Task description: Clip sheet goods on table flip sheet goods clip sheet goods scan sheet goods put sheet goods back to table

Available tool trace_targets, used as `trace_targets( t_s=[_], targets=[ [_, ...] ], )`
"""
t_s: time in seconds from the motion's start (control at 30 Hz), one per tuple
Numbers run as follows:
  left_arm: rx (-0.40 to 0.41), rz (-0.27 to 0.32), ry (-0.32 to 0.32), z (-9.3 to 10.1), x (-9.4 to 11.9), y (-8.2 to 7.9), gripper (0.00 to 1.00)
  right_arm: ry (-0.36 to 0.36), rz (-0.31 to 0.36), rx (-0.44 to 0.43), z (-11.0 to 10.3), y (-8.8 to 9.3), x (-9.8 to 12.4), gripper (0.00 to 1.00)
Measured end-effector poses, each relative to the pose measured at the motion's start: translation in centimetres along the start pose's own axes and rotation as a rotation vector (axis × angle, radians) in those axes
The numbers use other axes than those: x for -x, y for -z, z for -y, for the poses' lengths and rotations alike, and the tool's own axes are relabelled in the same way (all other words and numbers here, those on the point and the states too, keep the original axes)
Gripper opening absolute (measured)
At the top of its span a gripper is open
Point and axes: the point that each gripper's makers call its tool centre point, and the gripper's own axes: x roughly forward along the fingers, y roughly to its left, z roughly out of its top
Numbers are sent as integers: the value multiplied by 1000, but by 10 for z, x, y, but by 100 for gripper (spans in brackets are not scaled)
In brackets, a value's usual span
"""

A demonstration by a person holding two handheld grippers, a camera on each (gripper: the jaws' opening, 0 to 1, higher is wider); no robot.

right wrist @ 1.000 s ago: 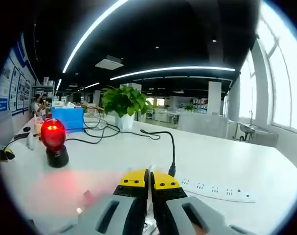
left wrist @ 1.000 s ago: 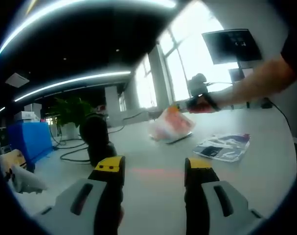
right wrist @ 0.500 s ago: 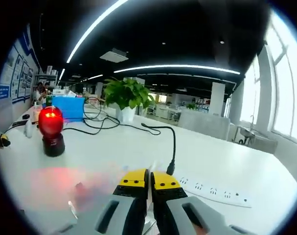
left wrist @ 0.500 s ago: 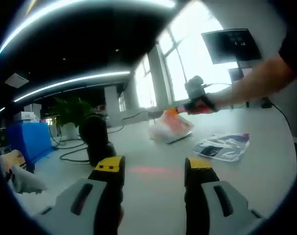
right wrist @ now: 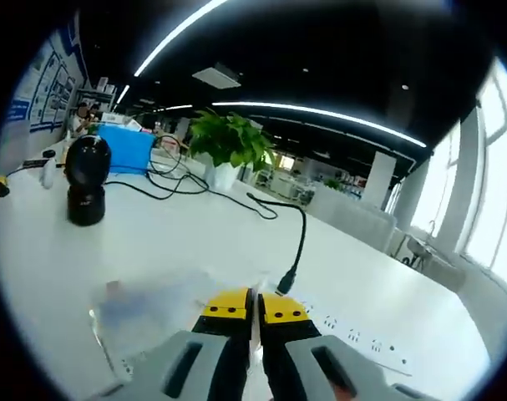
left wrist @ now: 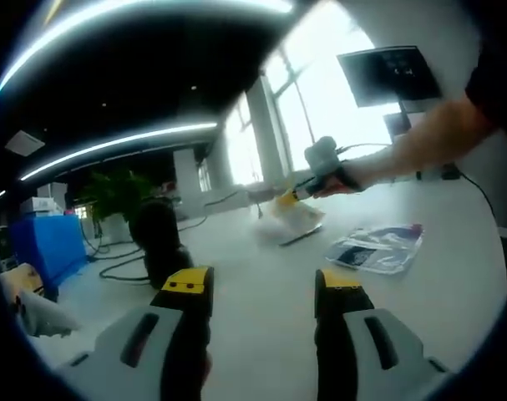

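The white table (left wrist: 261, 276) is the big thing here. In the left gripper view, the left gripper (left wrist: 261, 288) hangs just above the table with its jaws wide apart and nothing between them. Far across the table, the right gripper (left wrist: 288, 198) pinches a clear packet (left wrist: 293, 219) whose far edge rests on the table. A second packet (left wrist: 377, 248) lies flat near it. A black scanner (left wrist: 157, 241) stands on the table.

In the right gripper view, the right gripper's (right wrist: 255, 305) jaws are pressed tight on the clear packet (right wrist: 144, 305). Beyond it on the table lie a power strip (right wrist: 353, 342) and a potted plant (right wrist: 230, 146).
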Motion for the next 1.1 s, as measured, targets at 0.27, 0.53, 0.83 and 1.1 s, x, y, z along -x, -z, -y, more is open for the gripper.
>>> trace_targets(
  t_s=[0.27, 0.53, 0.83, 1.1],
  targets=[
    [-32, -18, 12, 5, -2, 3, 41, 56, 4, 38, 10, 11, -3, 5],
    [-59, -24, 19, 7, -2, 5, 41, 138, -37, 2, 29, 20, 1, 3],
    [-47, -14, 16, 7, -1, 3, 41, 184, 48, -107, 40, -11, 15, 11],
    [-38, -10, 10, 7, -2, 3, 41, 51, 90, -139, -11, -30, 1, 46]
  ],
)
